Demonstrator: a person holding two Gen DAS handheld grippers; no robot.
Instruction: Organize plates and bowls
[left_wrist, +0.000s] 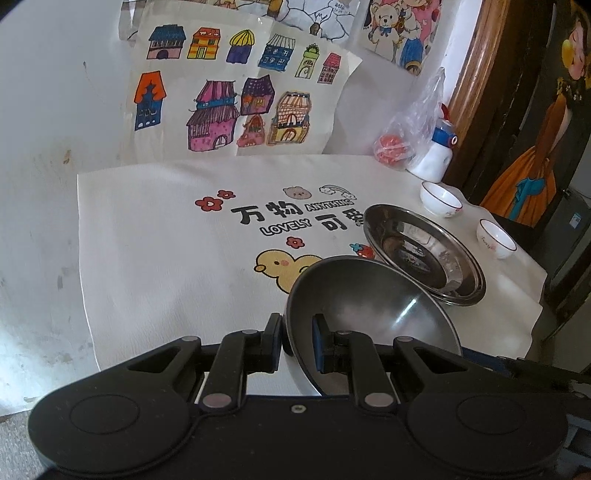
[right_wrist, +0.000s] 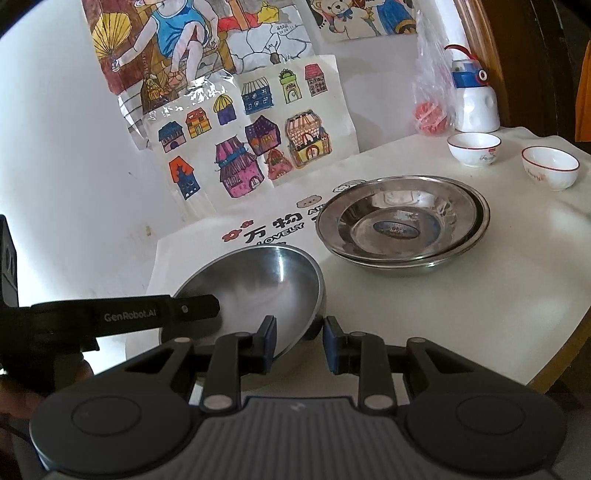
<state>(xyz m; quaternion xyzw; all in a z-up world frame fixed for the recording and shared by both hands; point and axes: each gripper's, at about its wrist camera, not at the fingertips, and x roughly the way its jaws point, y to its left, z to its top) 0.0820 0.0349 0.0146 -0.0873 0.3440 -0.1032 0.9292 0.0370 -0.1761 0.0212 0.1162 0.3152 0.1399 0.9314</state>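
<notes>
The left gripper (left_wrist: 297, 341) is holding a steel bowl (left_wrist: 365, 306) by its near-left rim, one of its fingers (left_wrist: 272, 341) sitting outside the wall and the other inside, pinching the rim between them. The bowl is tilting, its hollow facing up and to the right, over the near part of the surface (left_wrist: 155, 258), which is covered by a white cloth printed with a yellow duck (left_wrist: 280, 266) and lettering.

The right gripper (right_wrist: 300, 343) is hovering at the bowl's near-right edge, fingers spread apart with the rim lying between them; whether they are touching it cannot be told.

Just beyond the bowl, to the right, two steel plates (right_wrist: 402, 221) are sitting nested on the surface. Farther right, two small white bowls (right_wrist: 474, 147) with red rims are standing apart from each other. Behind them, by the wall, are a white and blue bottle (right_wrist: 474, 99) and a clear plastic bag (right_wrist: 430, 85) holding something red. Children's drawings (right_wrist: 258, 136) of houses are leaning against the wall.
</notes>
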